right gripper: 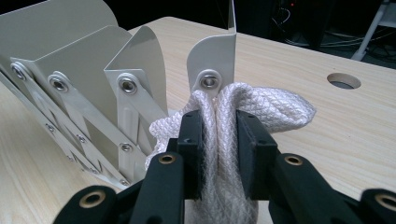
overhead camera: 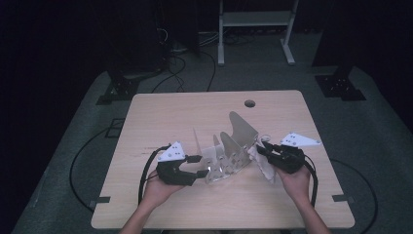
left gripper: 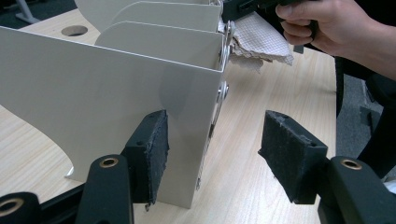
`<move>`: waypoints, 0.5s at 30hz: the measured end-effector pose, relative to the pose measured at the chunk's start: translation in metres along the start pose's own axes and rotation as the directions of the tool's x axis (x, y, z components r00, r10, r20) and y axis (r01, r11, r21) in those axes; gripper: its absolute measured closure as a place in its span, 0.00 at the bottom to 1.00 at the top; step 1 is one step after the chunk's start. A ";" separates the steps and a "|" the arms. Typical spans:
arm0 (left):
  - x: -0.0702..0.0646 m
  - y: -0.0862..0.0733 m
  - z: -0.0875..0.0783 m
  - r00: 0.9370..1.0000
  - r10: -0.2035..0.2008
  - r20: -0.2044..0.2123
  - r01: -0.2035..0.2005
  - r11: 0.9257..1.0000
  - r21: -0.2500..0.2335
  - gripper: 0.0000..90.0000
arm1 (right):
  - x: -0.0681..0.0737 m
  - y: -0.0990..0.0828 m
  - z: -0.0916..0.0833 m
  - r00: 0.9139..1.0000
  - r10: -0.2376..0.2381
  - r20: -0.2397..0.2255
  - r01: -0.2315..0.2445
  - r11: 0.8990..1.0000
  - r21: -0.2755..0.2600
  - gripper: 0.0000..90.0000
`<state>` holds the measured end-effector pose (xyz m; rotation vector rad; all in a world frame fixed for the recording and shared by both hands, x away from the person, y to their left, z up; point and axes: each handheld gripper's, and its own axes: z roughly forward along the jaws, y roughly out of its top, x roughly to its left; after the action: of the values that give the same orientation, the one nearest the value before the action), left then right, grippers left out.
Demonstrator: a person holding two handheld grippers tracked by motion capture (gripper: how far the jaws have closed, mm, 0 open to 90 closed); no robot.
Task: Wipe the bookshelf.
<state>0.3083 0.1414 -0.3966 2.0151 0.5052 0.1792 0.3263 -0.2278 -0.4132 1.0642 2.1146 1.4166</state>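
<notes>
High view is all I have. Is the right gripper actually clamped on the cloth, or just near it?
Observer: Clamped. In the right gripper view the right gripper has both pads pressed on a bunched fold of the white cloth.
Operator: And the cloth against the rack?
Observer: The cloth lies right at the riveted end of the expanding file rack, by its nearest divider.
Operator: Is the left gripper holding the rack?
Observer: No. In the left gripper view the left gripper is open, with one pad beside the rack's end panel and the other standing clear over the table.
</notes>
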 end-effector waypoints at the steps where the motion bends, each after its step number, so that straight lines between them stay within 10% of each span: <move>1: 0.000 0.000 0.000 1.000 0.000 -0.001 0.000 1.000 0.000 0.45 | 0.000 0.000 0.000 1.000 0.001 -0.001 -0.001 1.000 -0.001 0.80; 15: 0.011 0.011 -0.022 0.999 -0.013 -0.039 0.010 0.998 -0.062 0.40 | 0.006 -0.003 -0.003 1.000 0.009 -0.023 -0.010 1.000 -0.017 0.80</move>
<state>0.3141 0.1590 -0.3771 1.9515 0.5296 0.2250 0.3199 -0.2258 -0.4141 1.0576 2.1116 1.4554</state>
